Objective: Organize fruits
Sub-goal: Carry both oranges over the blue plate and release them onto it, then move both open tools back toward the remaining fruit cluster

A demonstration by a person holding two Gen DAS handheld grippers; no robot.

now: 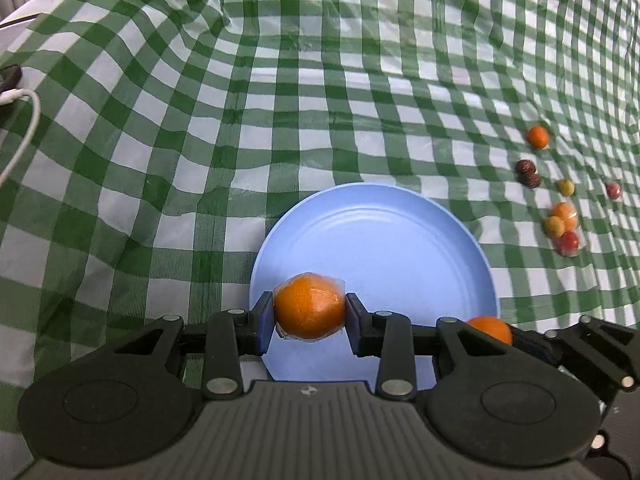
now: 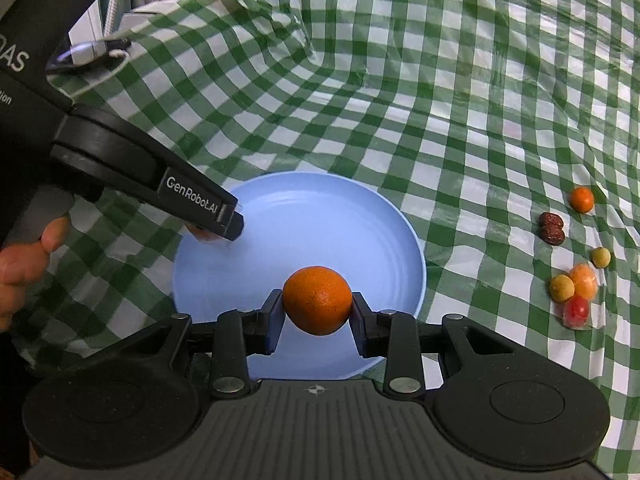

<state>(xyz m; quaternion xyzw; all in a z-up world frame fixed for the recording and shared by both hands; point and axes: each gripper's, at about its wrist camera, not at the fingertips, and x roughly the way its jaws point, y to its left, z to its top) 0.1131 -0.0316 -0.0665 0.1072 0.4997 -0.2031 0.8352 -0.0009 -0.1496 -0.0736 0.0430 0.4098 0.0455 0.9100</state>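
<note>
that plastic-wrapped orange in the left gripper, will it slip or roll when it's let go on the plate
The wrapped orange looks round, so it will probably roll on the smooth blue plate. Its glossy film may slide against the fingers. The raised rim should likely keep it in.

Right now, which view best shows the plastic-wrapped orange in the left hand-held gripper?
The left wrist view: the wrapped orange sits centred between the left hand-held gripper's fingers, wrap visible, over the blue plate. In the right wrist view that gripper's body hides nearly all of it; only a sliver shows.
</note>
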